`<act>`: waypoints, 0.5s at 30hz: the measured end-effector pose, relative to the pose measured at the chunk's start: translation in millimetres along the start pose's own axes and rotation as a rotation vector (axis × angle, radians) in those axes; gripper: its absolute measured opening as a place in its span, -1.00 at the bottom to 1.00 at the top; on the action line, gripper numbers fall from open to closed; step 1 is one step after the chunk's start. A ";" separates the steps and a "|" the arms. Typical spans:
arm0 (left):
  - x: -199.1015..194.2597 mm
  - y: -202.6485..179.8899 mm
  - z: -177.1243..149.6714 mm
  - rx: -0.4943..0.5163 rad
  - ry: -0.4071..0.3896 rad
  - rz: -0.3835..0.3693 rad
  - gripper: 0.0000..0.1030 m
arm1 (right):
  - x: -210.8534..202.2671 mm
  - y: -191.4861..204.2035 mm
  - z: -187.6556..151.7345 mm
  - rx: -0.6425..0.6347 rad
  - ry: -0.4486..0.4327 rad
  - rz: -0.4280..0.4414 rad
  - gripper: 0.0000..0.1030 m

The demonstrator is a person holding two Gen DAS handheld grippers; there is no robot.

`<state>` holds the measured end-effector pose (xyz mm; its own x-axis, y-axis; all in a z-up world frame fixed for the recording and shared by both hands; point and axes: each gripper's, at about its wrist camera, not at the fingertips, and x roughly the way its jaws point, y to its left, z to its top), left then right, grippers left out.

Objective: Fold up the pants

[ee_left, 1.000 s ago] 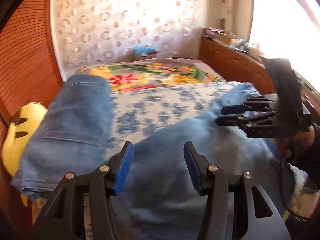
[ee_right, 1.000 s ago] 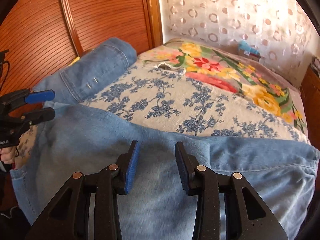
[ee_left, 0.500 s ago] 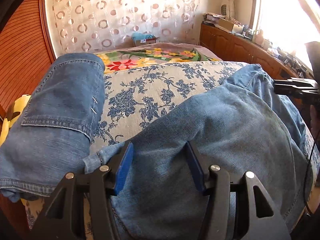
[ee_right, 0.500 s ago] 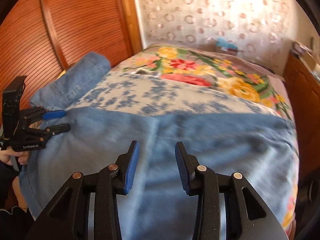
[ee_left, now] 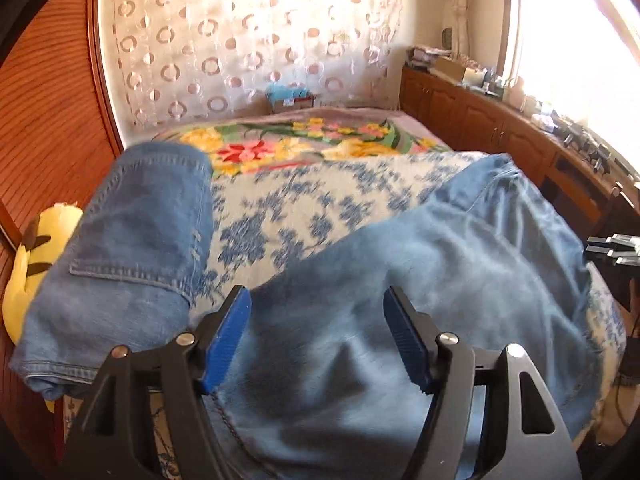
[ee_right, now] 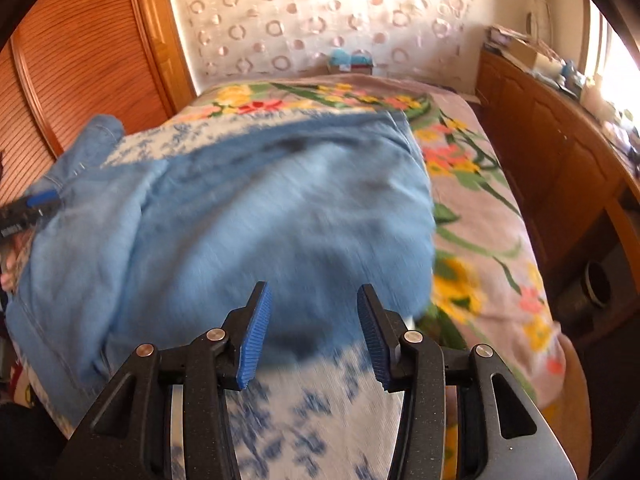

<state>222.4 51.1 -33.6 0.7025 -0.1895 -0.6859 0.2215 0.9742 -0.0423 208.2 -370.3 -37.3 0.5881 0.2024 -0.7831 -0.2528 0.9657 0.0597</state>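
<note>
Lying folded over on the floral bed (ee_left: pixel 304 200), light blue denim pants (ee_left: pixel 420 300) sit released — left tongs (ee_left: pixel 316 340) and right tongs (ee_right: pixel 310 330) have just been opening, both empty.

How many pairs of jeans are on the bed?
2. One folded pair of jeans lies at the bed's left edge beside a yellow plush toy. The lighter jeans are spread across the near end. More could be hidden.

Light blue pants (ee_left: pixel 420 280), blue-floral white bedspread (ee_left: pixel 304 196)
</note>
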 end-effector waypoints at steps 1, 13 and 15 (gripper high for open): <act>-4.3 -4.4 2.1 0.003 -0.007 -0.007 0.38 | -1.9 -0.2 -4.4 0.000 0.001 0.004 -0.13; -19.9 -77.1 -0.5 0.085 -0.056 -0.082 0.38 | -12.1 9.0 -36.6 -0.002 0.001 0.032 -0.12; -15.8 -82.7 -4.5 0.082 -0.054 -0.097 0.39 | -12.7 9.6 -38.9 0.001 0.001 0.033 -0.12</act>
<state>190.0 -25.9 -22.5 0.7098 -0.2911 -0.6414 0.3435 0.9381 -0.0456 168.4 -369.9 -50.8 0.5791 0.2335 -0.7811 -0.2707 0.9588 0.0860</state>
